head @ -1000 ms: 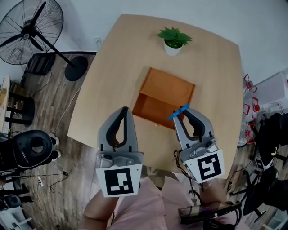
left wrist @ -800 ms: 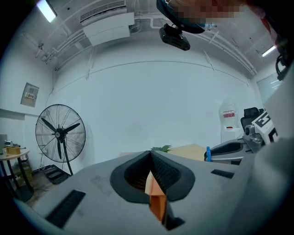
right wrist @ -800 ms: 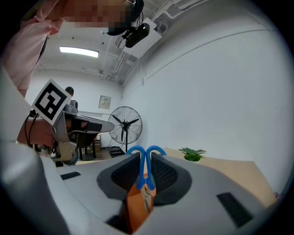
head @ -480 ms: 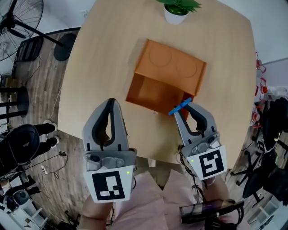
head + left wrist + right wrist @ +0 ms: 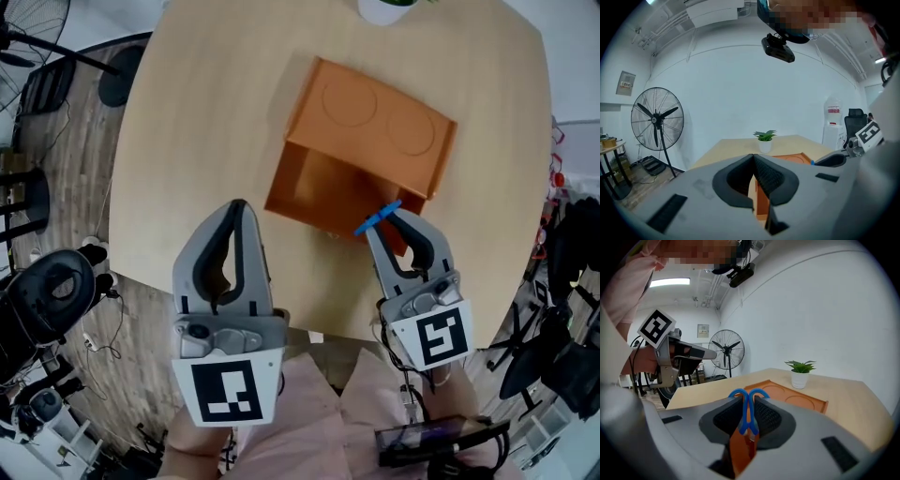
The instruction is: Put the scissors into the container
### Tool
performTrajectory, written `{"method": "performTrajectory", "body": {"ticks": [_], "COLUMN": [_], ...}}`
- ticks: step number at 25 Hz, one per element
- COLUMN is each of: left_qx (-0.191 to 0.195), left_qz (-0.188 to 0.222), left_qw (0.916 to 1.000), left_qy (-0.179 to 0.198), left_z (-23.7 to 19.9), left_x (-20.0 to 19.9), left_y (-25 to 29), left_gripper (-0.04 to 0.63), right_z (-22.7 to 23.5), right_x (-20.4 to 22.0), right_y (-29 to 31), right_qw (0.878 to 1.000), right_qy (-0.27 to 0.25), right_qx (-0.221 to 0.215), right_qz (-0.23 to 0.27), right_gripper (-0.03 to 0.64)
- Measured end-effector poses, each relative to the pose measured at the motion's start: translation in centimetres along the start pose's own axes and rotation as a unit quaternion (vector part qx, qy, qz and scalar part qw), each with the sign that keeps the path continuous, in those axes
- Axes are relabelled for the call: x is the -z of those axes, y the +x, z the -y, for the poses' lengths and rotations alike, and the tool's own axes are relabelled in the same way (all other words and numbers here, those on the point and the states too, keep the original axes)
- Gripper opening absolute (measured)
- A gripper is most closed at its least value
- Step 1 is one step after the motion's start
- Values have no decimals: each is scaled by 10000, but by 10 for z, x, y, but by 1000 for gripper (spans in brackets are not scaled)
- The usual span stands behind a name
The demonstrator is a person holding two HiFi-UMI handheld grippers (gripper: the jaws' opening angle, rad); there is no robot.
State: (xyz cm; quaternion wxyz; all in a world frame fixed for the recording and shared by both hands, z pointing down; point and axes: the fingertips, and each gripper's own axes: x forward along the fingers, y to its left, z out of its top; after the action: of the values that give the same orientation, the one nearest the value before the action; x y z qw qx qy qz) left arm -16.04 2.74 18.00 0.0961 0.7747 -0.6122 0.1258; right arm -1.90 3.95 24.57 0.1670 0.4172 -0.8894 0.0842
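Blue-handled scissors (image 5: 378,217) (image 5: 747,408) are clamped between the jaws of my right gripper (image 5: 388,217) (image 5: 747,420), handles pointing forward. They hang just over the near right corner of the orange box container (image 5: 361,155) (image 5: 787,397), whose open side faces me. My left gripper (image 5: 236,208) (image 5: 753,161) is shut with nothing in it, held above the table's near edge to the left of the container. The scissors' blades are hidden between the pads.
The container sits on a light wooden table (image 5: 206,122). A small potted plant (image 5: 764,139) (image 5: 800,372) stands at the table's far side. A floor fan (image 5: 656,123) is off to the left, chairs and clutter lie around the floor.
Both grippers have shifted forward over the table, and the scissors now sit over the container's near right corner. The right gripper keeps its hold.
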Motion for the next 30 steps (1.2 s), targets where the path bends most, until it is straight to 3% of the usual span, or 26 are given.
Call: {"method": "performTrajectory", "body": {"ticks": [17, 30], "left_qx": [-97, -44], "left_qz": [-302, -309], "left_qw": [9994, 9995], "left_qy": [-139, -107], "left_z": [-52, -57], "left_x": [21, 20], "left_y": [37, 47], "left_gripper": [5, 5], "right_z": [-18, -15], "right_x": [33, 35], "right_y": [69, 77], "right_qw": [9912, 9908], "right_qy": [-127, 15], "right_qx": [-611, -597], "right_qz": [-1167, -1216], "right_gripper": [80, 95]}}
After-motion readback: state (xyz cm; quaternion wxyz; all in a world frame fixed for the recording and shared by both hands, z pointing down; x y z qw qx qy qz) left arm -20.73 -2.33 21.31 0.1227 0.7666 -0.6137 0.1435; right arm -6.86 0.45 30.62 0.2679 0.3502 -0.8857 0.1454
